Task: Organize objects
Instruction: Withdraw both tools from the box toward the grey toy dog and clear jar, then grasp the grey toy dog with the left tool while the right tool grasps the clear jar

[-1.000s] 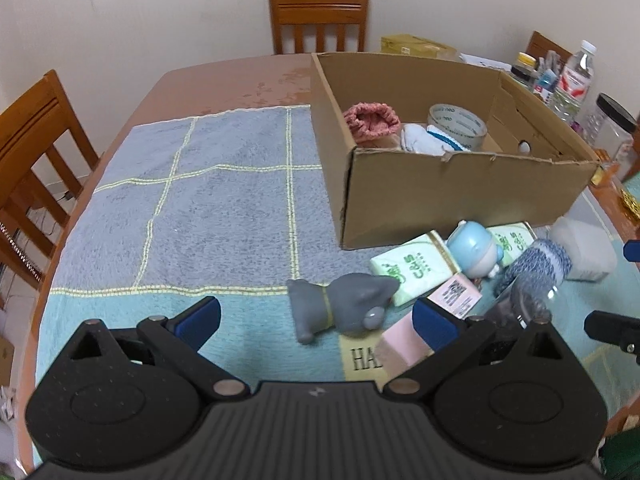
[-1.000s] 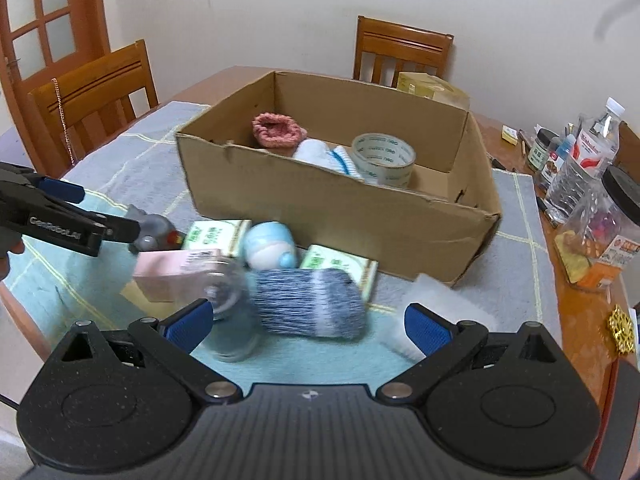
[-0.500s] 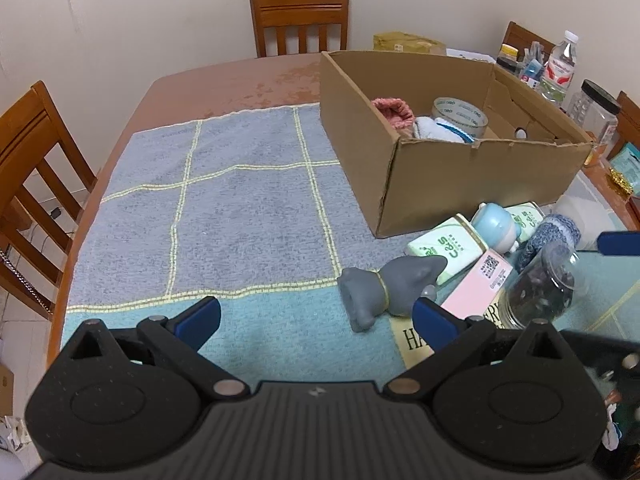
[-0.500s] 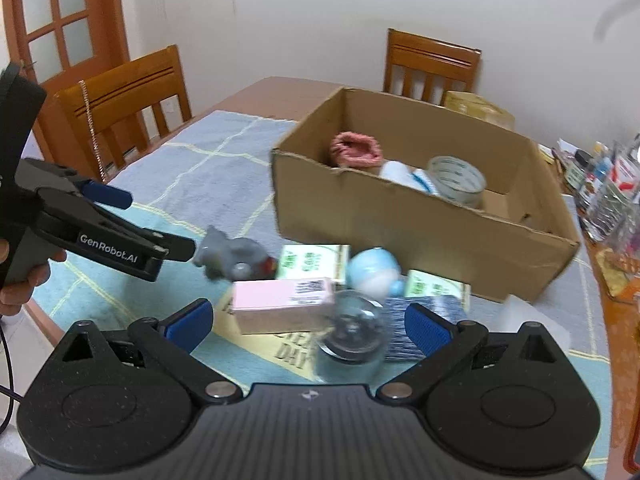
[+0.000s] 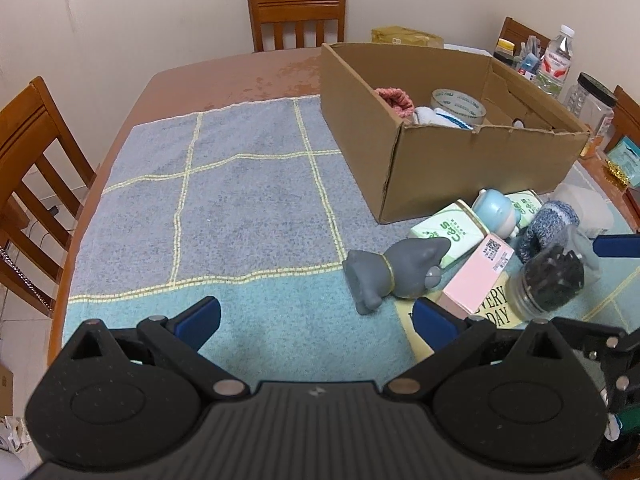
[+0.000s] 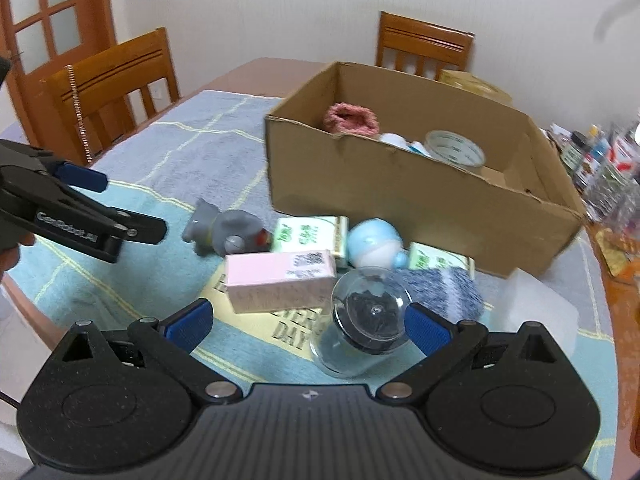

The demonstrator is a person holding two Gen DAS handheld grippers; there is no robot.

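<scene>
A cardboard box (image 5: 460, 160) (image 6: 400, 196) stands on the towel and holds a pink knit piece (image 6: 350, 118), a tape roll (image 6: 456, 150) and a white cloth. Loose items lie in front of it: a grey toy figure (image 5: 394, 274) (image 6: 224, 228), a pink box (image 5: 476, 276) (image 6: 280, 280), green tissue packs (image 5: 448, 232), a pale blue toy (image 6: 374, 246), a blue knit sock (image 6: 444, 292) and a clear jar (image 5: 554, 276) (image 6: 368, 316) on its side. My left gripper (image 5: 316, 318) is open, left of the grey toy. My right gripper (image 6: 306, 322) is open, with the jar just ahead of its right finger.
A white plastic bag (image 6: 536, 308) lies right of the sock. Bottles and jars (image 5: 556, 64) crowd the table's far right edge. Wooden chairs (image 5: 296, 16) stand around the table. The blue-grey towel (image 5: 240, 184) stretches bare to the left of the box.
Both grippers have shifted left and back. The grey toy no longer lies between my left fingers. The jar now lies in front of my right gripper. The objects themselves have stayed put.
</scene>
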